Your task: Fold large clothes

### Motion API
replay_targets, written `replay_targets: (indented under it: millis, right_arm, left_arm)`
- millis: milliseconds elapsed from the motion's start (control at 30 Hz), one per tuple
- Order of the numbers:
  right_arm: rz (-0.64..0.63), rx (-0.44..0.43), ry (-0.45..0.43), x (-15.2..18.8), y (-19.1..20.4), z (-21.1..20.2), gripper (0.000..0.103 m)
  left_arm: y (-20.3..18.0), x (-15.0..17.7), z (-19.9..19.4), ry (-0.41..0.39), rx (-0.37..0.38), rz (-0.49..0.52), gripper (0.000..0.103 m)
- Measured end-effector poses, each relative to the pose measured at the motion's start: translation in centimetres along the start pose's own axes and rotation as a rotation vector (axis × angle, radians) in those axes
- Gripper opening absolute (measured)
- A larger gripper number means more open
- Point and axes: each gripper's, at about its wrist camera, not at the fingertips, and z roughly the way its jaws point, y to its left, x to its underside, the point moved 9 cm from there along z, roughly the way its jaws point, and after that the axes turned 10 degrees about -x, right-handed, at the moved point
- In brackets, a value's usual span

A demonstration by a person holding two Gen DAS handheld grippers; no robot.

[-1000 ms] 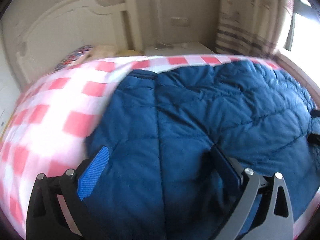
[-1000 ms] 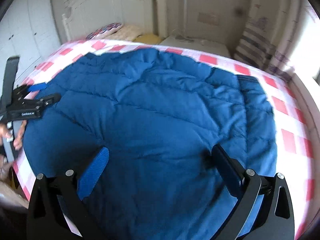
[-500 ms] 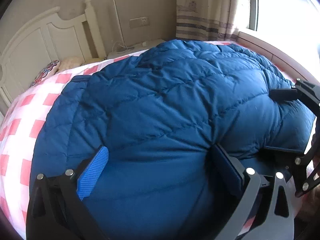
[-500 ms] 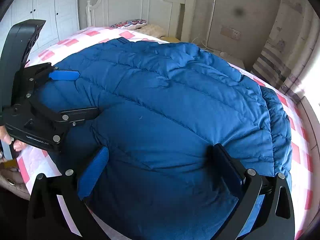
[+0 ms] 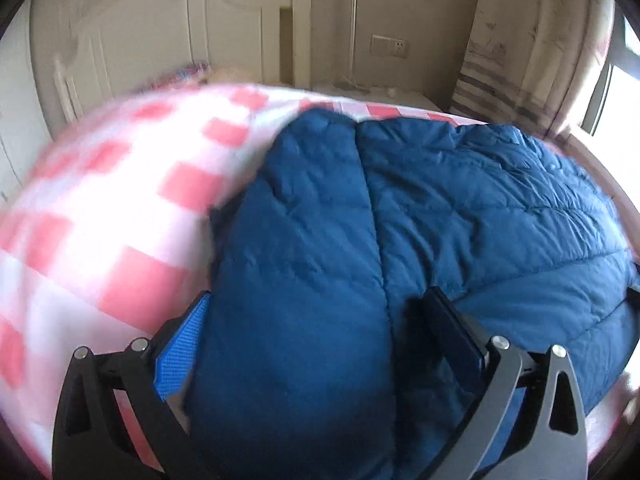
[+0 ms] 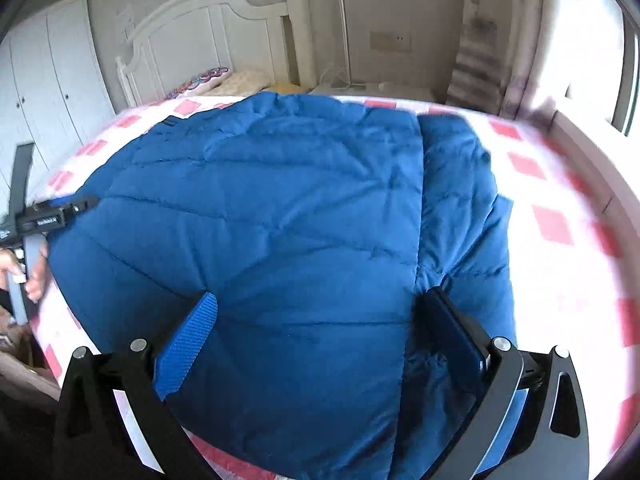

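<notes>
There is one big blue puffy jacket [image 6: 280, 220], and it lies spread on one bed [image 6: 560, 208]. The bed has a sheet with pink and white squares. There are two grippers, and each has two fingers.

The left gripper [image 5: 316, 344] is wide open. One finger has a bumpy blue pad [image 5: 182, 344] and the other looks dark and smooth. The jacket's edge sits in the gap between them, where the blue cloth meets the sheet. I cannot tell if the fingers touch the cloth.

The right gripper [image 6: 316, 336] is wide open too, with the same blue pad [image 6: 188, 344] on one finger. It hangs over the near part of the jacket. It holds nothing.

From the right wrist view, the left gripper [image 6: 76, 206] shows at the far left by the jacket's edge, with a hand [image 6: 28, 268] on its handle.

The jacket is soft and fat, with stitched lines that make long puffy strips. One long fold [image 6: 418, 208] runs down its right side. Behind the bed stands one white wooden headboard [image 6: 216, 36] with a curved top. One patterned pillow [image 6: 208, 78] lies near it.
</notes>
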Motion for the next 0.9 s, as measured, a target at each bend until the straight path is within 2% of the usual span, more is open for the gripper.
replay_targets:
  millis: [133, 233, 400, 467, 533, 600, 667, 767, 800, 867, 900]
  right_arm:
    - [0.009, -0.001, -0.003, -0.2, -0.2, 1.0, 0.099]
    - [0.012, -0.025, -0.012, -0.1, -0.3, 1.2, 0.099]
    - [0.012, -0.013, -0.009, -0.1, -0.3, 0.8, 0.098]
    - [0.010, 0.023, -0.016, -0.3, -0.3, -0.4, 0.097]
    - [0.013, 0.054, -0.068, -0.6, -0.8, -2.4, 0.097]
    - [0.046, 0.095, -0.102, -0.3, -2.3, -4.2, 0.097]
    - [0.083, 0.110, -0.071, 0.8, -3.9, -4.1, 0.097]
    - [0.226, -0.016, -0.060, 2.4, -5.4, -2.9, 0.098]
    - [0.273, -0.055, -0.065, 2.7, -5.8, -2.7, 0.098]
    - [0.272, -0.048, -0.061, 2.6, -5.9, -2.9, 0.097]
    - [0.262, -0.035, -0.060, 2.5, -5.8, -3.2, 0.097]
  left_arm:
    - [-0.6, -0.2, 0.6, -0.015, -0.048, 0.050, 0.101]
    - [-0.7, -0.1, 1.0, -0.018, -0.031, 0.039, 0.101]
    - [-0.2, 0.0, 0.9, -0.006, -0.013, 0.013, 0.101]
    - [0.2, 0.0, 0.1, 0.003, -0.020, -0.004, 0.101]
    - [0.9, -0.1, -1.4, -0.024, -0.024, -0.021, 0.100]
    - [1.9, -0.1, -2.1, -0.037, -0.064, -0.014, 0.100]
    - [2.5, 0.5, -1.4, -0.007, -0.084, -0.005, 0.101]
    - [3.2, 1.3, -0.1, 0.048, 0.009, -0.099, 0.101]
    - [3.2, 1.3, 0.1, 0.055, 0.012, -0.110, 0.101]
    - [3.3, 1.1, -0.3, 0.053, -0.023, -0.104, 0.101]
    - [3.1, 0.6, -1.0, 0.029, -0.071, -0.081, 0.099]
